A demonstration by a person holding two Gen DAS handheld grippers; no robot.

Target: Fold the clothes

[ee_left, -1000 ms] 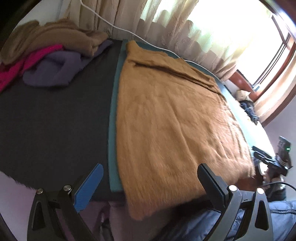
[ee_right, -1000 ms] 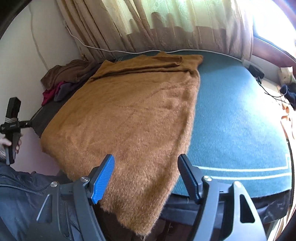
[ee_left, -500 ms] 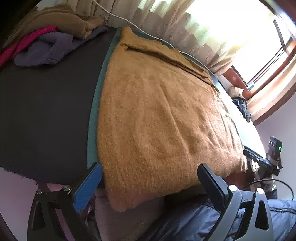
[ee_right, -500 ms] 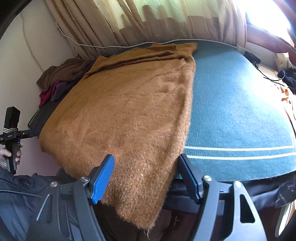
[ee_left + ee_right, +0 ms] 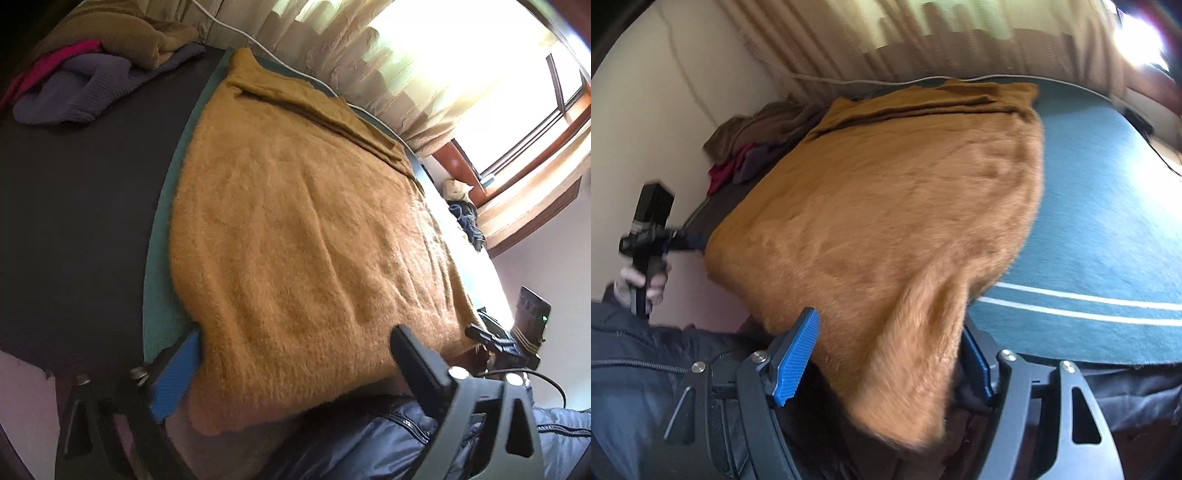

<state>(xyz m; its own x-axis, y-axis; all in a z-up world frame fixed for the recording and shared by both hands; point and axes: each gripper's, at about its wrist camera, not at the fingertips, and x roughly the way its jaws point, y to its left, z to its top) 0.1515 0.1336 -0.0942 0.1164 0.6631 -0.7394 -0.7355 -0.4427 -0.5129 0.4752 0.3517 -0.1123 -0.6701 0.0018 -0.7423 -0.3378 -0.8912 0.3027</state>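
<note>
My right hand-held gripper [image 5: 886, 363] sits wide around the brown sweater's [image 5: 886, 206] overhanging hem, with plenty of bare green mat [image 5: 1108, 206] off to its right. Left hand-held gripper [image 5: 291, 363] is wide too, straddling the near hem at the bench [image 5: 74, 221] edge.

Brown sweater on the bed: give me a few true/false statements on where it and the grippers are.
1. The brown sweater hangs over the near edge of the bed. True.
2. The right gripper is shut on the sweater. False: its fingers are spread on either side of the hanging corner.
3. The left gripper is open at the near hem. True.
4. The clothes pile lies on top of the sweater. False: it sits apart, at the far corner.
5. The green mat is fully covered. False: a wide part is bare.
</note>
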